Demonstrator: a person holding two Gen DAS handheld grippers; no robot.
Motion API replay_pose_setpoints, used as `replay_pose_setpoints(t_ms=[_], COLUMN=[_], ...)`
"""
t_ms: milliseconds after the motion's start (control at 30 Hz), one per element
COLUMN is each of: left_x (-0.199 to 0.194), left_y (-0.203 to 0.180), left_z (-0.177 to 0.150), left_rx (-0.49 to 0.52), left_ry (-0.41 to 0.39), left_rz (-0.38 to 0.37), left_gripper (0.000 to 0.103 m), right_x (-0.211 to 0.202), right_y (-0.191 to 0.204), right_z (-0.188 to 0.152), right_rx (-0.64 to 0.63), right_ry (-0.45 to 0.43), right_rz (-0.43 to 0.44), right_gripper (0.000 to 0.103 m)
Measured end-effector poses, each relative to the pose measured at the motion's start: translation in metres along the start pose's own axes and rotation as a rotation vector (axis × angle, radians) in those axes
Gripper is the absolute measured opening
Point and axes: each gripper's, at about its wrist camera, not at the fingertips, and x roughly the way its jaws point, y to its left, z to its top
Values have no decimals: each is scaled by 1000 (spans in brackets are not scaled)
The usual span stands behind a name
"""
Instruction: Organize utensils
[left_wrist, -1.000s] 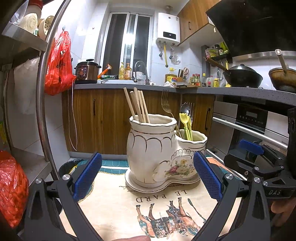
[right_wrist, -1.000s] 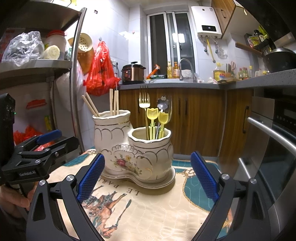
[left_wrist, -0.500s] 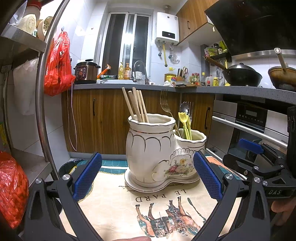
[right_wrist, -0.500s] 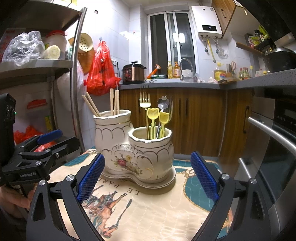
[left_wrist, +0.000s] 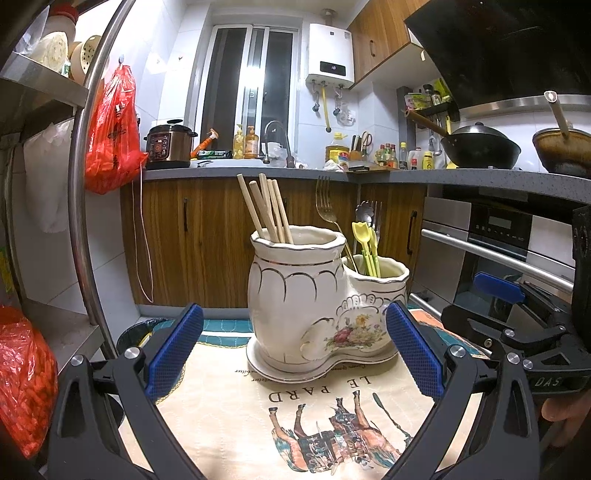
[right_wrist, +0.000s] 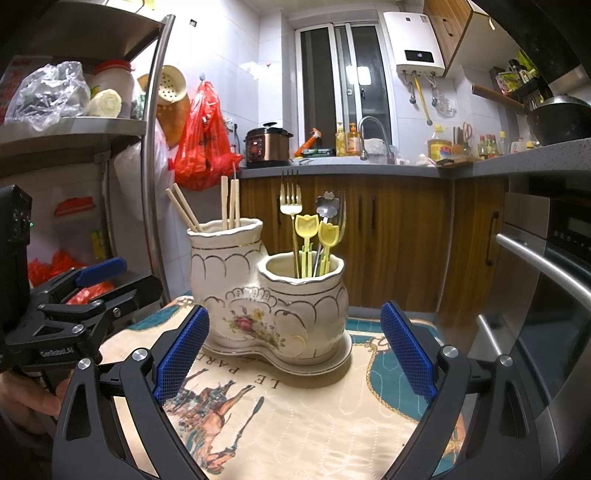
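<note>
A printed cloth (right_wrist: 295, 424) covers the table, and on it stands a white double holder (right_wrist: 269, 291) on its saucer: chopsticks (left_wrist: 267, 208) in the taller pot, forks (right_wrist: 290, 206) and yellow picks (right_wrist: 317, 232) in the lower one. Everything seems sorted already, so the job looks finished or nearly so; any next move would be pulling back. The left gripper (left_wrist: 293, 354) and right gripper (right_wrist: 291, 354) hover level before the holder, jaws spread wide, carrying nothing.

home kitchen | wok (left_wrist: 480, 147) on counter | sink tap (right_wrist: 373, 136) | rice cooker (left_wrist: 168, 146) | oven (left_wrist: 495, 243)
</note>
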Motion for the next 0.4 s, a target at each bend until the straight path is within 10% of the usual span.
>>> replay_pose_setpoints(t_ms=[400], left_x=[1], left_y=[-1], left_z=[1], left_rx=[15], left_ry=[8], left_rz=[-6], left_gripper=[98], right_x=[1], right_y=[1], right_z=[2], right_rx=[1], right_ry=[-1], right_rz=[2], right_gripper=[93])
